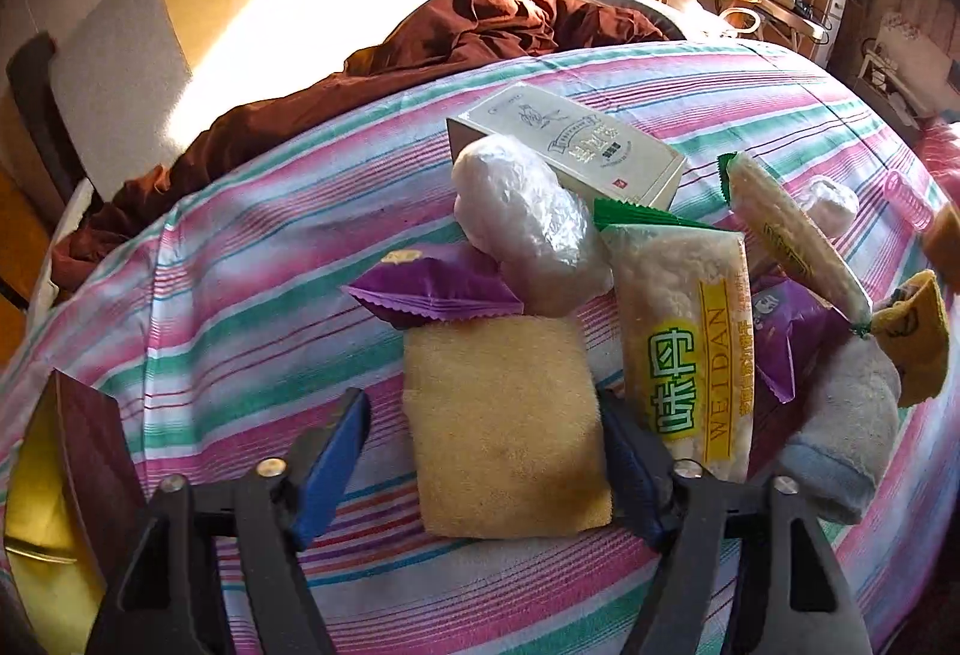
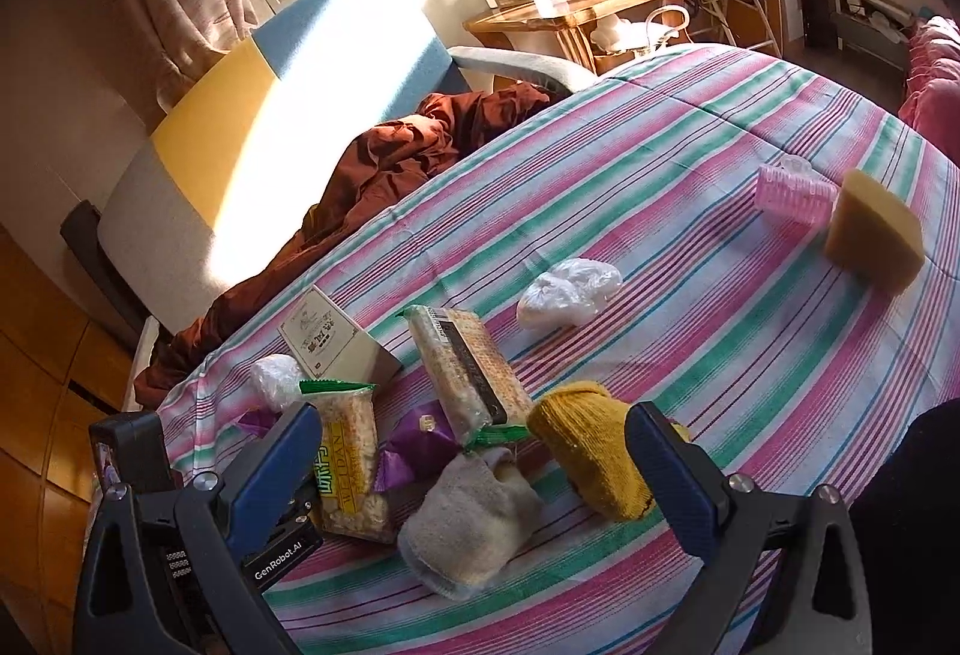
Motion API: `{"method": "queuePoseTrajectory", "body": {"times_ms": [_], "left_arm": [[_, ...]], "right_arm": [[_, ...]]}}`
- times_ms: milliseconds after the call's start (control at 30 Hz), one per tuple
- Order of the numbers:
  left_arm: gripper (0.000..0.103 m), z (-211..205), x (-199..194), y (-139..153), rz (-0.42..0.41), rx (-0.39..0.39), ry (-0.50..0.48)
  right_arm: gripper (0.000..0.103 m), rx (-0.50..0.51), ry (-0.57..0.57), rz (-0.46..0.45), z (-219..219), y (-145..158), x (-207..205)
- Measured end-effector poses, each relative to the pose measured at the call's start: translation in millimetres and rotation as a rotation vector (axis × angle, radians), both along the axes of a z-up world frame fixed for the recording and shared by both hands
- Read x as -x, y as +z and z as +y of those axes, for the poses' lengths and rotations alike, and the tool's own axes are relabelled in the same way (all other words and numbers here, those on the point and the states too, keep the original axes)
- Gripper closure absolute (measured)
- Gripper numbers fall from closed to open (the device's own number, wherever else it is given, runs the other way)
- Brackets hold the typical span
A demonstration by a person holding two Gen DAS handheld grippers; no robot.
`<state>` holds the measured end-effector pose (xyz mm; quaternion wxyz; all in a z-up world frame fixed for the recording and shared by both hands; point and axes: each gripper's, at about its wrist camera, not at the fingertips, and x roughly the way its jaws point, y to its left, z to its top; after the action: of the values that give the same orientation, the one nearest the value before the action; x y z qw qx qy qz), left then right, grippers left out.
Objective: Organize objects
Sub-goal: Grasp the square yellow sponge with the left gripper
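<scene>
A pile of objects lies on a striped bedcover (image 1: 252, 259). My left gripper (image 1: 486, 427) is open, its blue fingers on either side of a yellow sponge (image 1: 504, 427). Behind it lie a purple snack packet (image 1: 438, 289), a white plastic bag bundle (image 1: 528, 229), a pale box (image 1: 570, 144), a WEIDAN rice-cracker pack (image 1: 690, 355) and a second cracker pack (image 1: 792, 235). My right gripper (image 2: 474, 451) is open over a grey sock (image 2: 468, 523), with a yellow sock (image 2: 588, 445) by its right finger (image 2: 666, 463). The left gripper's body (image 2: 282, 529) shows at lower left there.
A pink hair roller (image 2: 792, 199), a tan sponge wedge (image 2: 876, 235) and a small white bag (image 2: 570, 295) lie farther right on the cover. A brown blanket (image 1: 480, 24) is bunched at the far side. A wooden side table (image 2: 576, 0) stands beyond the bed.
</scene>
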<state>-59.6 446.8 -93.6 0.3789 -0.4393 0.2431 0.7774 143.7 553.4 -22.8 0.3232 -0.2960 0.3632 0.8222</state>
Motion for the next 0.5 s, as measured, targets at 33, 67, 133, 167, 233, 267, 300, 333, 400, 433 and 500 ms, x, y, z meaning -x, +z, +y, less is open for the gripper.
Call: {"method": "queuePoseTrajectory", "body": {"times_ms": [33,67,133,167,233,267,300,333,400,433,500], "left_arm": [[0.045,-4,3,-2,-0.056,-0.028,0.015],[0.047,-8,3,-2,-0.084,-0.049,0.032],[0.05,-16,-8,1,-0.049,-0.061,0.035],[0.05,-19,-16,2,-0.035,-0.063,0.026],[0.05,-31,-32,2,-0.034,-0.079,0.003],[0.05,-37,-41,1,-0.03,-0.081,-0.007],[0.05,-44,-51,1,-0.024,-0.085,-0.017],[0.05,-52,-60,1,-0.017,-0.093,-0.028],[0.05,-66,-78,1,-0.007,-0.107,-0.055],[0.05,-73,-86,1,-0.008,-0.115,-0.066],[0.05,-90,-100,2,-0.01,-0.131,-0.072]], "right_arm": [[0.0,-0.004,0.001,-0.002,0,0,0],[0.0,-0.008,0.002,-0.004,0,0,1],[0.0,-0.008,0.005,-0.008,0,0,1],[0.0,-0.007,0.005,-0.009,0,0,2],[0.0,-0.006,-0.001,-0.011,1,0,1],[0.0,-0.002,-0.004,-0.009,1,-1,0],[0.0,0.002,-0.006,-0.008,3,-1,-1],[0.0,0.006,-0.009,-0.006,3,-1,-1],[0.001,0.011,-0.012,-0.004,4,-2,-1],[0.002,0.013,-0.012,-0.003,4,-2,-2],[0.004,0.018,-0.009,-0.003,4,-3,-2]]}}
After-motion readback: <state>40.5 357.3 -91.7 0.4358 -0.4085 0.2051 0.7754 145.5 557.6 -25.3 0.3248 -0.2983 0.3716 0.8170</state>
